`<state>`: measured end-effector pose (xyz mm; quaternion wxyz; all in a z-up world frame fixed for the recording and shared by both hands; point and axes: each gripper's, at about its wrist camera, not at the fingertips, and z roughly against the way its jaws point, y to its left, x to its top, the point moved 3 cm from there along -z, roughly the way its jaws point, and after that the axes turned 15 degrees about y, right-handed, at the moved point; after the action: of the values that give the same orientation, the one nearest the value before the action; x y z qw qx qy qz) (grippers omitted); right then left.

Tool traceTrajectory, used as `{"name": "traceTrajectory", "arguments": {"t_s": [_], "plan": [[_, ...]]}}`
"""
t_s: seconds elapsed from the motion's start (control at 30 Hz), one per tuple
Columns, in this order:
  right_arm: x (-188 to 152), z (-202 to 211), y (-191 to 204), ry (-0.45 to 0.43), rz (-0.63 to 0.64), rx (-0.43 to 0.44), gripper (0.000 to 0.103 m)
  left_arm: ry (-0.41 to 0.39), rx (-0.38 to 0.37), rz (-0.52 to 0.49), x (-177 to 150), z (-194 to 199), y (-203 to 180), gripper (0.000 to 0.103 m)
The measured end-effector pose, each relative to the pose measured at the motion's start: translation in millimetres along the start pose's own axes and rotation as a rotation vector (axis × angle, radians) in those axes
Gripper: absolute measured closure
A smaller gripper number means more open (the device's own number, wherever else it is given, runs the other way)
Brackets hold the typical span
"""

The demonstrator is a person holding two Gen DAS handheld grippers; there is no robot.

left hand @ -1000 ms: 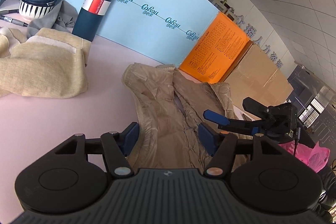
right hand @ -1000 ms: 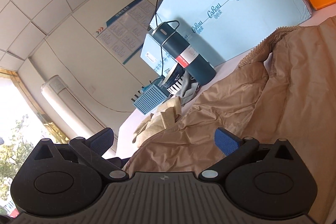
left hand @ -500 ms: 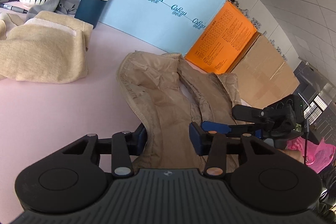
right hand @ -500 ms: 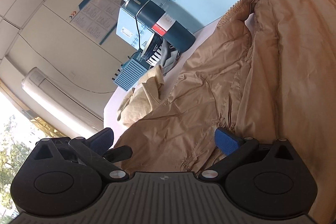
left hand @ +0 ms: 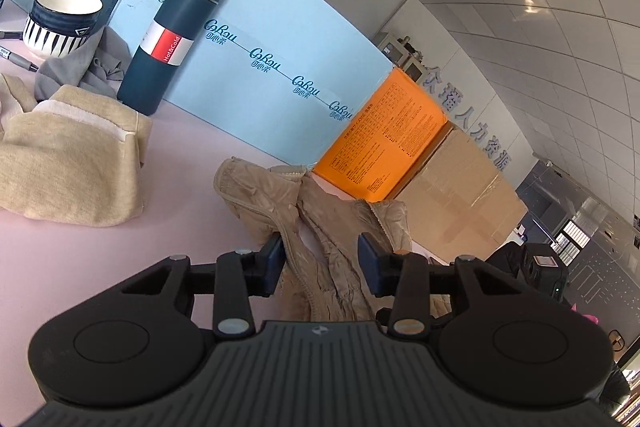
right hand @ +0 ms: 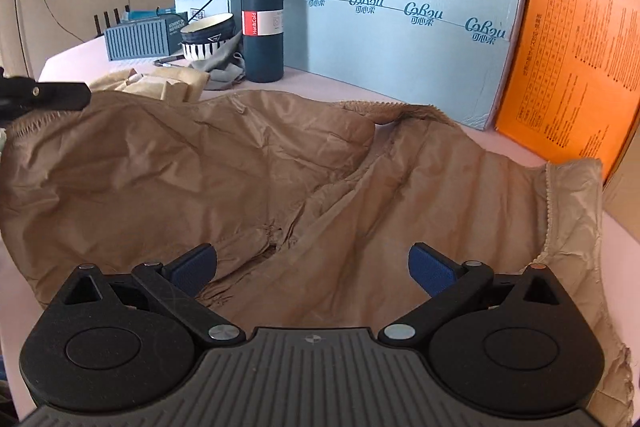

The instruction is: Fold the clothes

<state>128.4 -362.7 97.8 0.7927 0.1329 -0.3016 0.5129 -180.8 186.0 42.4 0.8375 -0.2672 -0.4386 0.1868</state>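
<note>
A tan quilted vest lies spread and wrinkled on the pink table. In the left wrist view the vest runs between the blue pads of my left gripper, whose jaws stand partly apart around the fabric without pinching it. My right gripper is wide open just above the vest's middle, holding nothing. The left gripper's finger shows at the vest's left edge in the right wrist view.
A folded beige garment lies to the left. A dark blue flask, a striped bowl, a grey cloth, a light blue box, an orange box and a cardboard box line the back.
The right gripper swung round from a tilted view to face the vest squarely from above. The left gripper pulled back and tilted up, its jaws opening a little wider over the fabric.
</note>
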Motion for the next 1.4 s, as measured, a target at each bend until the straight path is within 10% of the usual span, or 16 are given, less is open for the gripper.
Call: {"name": "traceTrajectory", "arguments": {"t_s": [0.27, 0.5, 0.63, 0.8, 1.4], "plan": [[6.6, -17.3, 22.6, 0.01, 0.133, -0.151, 0.0, 0.061, -0.102, 0.089, -7.3, -14.1, 16.1, 0.067], [3.1, -30.2, 31.7, 0.04, 0.204, -0.211, 0.0, 0.148, -0.002, 0.078, -2.2, -27.0, 27.7, 0.067], [1.9, -29.5, 29.9, 0.037, 0.192, -0.199, 0.0, 0.246, 0.064, 0.039, -0.8, -37.2, 32.0, 0.038], [1.4, -27.6, 28.3, 0.023, 0.178, -0.197, 0.0, 0.199, 0.162, -0.132, -1.6, -31.8, 16.5, 0.094], [19.6, -47.6, 56.8, 0.016, 0.186, -0.16, 0.0, -0.051, 0.007, -0.207, 21.6, 20.4, -34.5, 0.096]]}}
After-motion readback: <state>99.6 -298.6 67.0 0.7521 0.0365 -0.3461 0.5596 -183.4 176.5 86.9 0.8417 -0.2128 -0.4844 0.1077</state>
